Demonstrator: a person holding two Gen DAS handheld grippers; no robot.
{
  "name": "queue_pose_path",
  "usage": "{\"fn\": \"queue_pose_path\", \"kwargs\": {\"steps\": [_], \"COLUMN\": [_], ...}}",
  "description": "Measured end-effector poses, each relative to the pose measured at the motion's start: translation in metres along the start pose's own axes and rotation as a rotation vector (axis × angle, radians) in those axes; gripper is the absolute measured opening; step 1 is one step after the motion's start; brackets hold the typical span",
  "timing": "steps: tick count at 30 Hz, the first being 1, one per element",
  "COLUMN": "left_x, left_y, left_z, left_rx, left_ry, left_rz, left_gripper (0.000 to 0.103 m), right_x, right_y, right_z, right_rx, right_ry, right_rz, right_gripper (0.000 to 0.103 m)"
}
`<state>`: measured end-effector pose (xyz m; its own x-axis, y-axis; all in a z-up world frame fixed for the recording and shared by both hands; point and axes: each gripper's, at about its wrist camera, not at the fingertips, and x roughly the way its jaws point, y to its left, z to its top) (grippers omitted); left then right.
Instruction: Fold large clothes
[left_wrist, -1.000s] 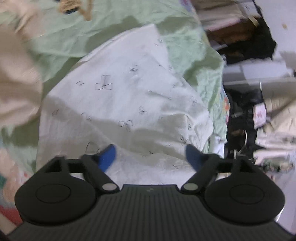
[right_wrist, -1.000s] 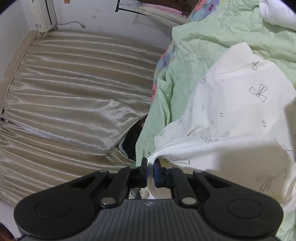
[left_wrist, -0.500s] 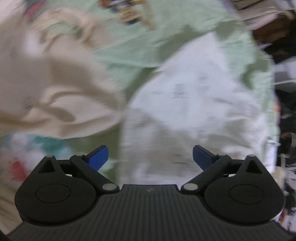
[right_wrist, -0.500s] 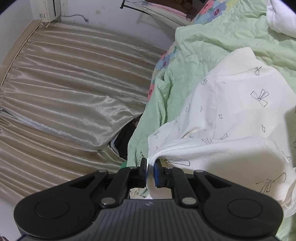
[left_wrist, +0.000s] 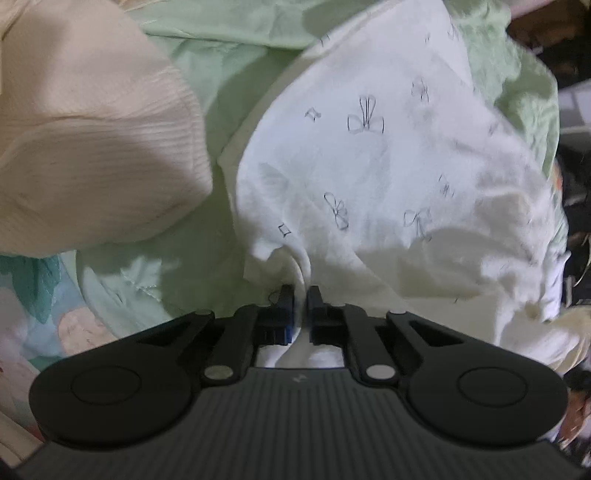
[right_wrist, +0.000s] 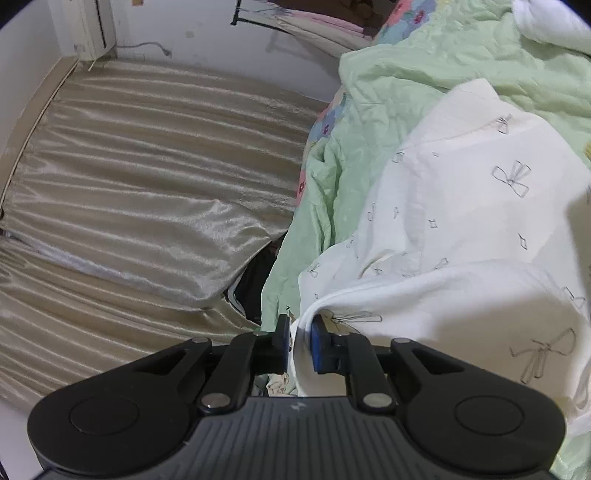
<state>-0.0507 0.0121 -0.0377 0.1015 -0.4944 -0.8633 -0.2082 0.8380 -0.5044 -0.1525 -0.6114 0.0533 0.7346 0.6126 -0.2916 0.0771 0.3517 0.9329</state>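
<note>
— Both pairs of jaws were clamped on cloth. What was each one gripping?

— Between its blue pads the left gripper (left_wrist: 300, 295) pinched a gathered fold of the white bow-printed cotton garment (left_wrist: 388, 166). The right gripper (right_wrist: 300, 325) pinched another edge of the same garment (right_wrist: 461, 229), which lay spread across a rumpled pale-green quilt (left_wrist: 221, 74) on the bed.

— And what crowded the scene?

— A cream ribbed knit garment (left_wrist: 92, 140) was bunched just beside the white one, on the left of the left wrist view. A pleated beige satin curtain (right_wrist: 147, 184) hung beyond the bed's edge in the right wrist view. A floral sheet (left_wrist: 44, 295) showed under the quilt, and dark clutter sat to the far right.

— Had anything changed from a second before?

— The left jaws had stood wide apart over the garment; now they were closed on it. The right grip had not changed.
</note>
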Motion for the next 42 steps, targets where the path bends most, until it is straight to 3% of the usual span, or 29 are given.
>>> {"fn": "queue_pose_path", "kwargs": {"steps": [5,10,13,17,20,23,24,25,26,28,30,32,35,37,39,42], "left_x": [-0.03,-0.043,-0.044,-0.039,-0.027,-0.012,-0.007,0.005,0.016,0.035,0.049,0.057,0.071,0.079,0.086,0.1], "left_y": [-0.016,-0.042,-0.071,-0.144,-0.18,-0.2,-0.203,-0.207,-0.203,-0.195,-0.185,-0.18,-0.174,-0.174,-0.18,-0.191], "left_z": [0.007,0.016,0.03,0.084,0.136,0.196,0.204,0.223,0.228,0.232,0.228,0.221,0.208,0.199,0.193,0.187], "left_rx": [0.025,0.065,0.099,0.155,0.102,0.007,0.011,0.015,-0.001,-0.014,-0.013,0.004,0.039,0.062,0.077,0.075], "left_ry": [-0.106,-0.156,-0.179,-0.183,-0.189,-0.253,-0.254,-0.244,-0.218,-0.161,-0.116,-0.094,-0.049,-0.02,-0.016,-0.029], "left_rz": [-0.121,-0.249,-0.285,-0.378,-0.428,-0.385,-0.35,-0.265,-0.23,-0.226,-0.238,-0.229,-0.217,-0.22,-0.21,-0.183], "left_gripper": [0.005,0.005,0.005,0.005,0.005,0.006,0.013,0.014,0.015,0.015,0.027,0.044,0.056,0.068,0.088,0.1], "right_x": [-0.008,-0.012,-0.01,-0.003,0.002,0.001,0.002,0.006,0.012,0.024,0.035,0.044,0.071,0.088,0.107,0.129], "right_y": [-0.003,0.003,0.008,0.021,0.029,0.032,0.033,0.031,0.028,0.02,0.012,0.011,0.022,0.032,0.038,0.043], "right_z": [-0.005,-0.009,-0.01,0.021,0.051,0.093,0.108,0.118,0.126,0.123,0.112,0.098,0.058,0.04,0.029,0.022], "right_rx": [-0.004,-0.035,-0.064,-0.07,-0.068,-0.063,-0.086,-0.098,-0.102,-0.097,-0.104,-0.13,-0.3,-0.402,-0.493,-0.55], "right_ry": [-0.016,-0.03,-0.04,-0.078,-0.123,-0.258,-0.299,-0.286,-0.256,-0.153,-0.05,0.01,0.137,0.172,0.19,0.198], "right_rz": [0.004,-0.005,-0.016,-0.034,-0.044,-0.078,-0.131,-0.202,-0.276,-0.324,-0.352,-0.372,-0.454,-0.512,-0.575,-0.68], "right_gripper": [0.014,0.014,0.014,0.014,0.014,0.014,0.013,0.014,0.016,0.039,0.051,0.052,0.058,0.061,0.062,0.06]}}
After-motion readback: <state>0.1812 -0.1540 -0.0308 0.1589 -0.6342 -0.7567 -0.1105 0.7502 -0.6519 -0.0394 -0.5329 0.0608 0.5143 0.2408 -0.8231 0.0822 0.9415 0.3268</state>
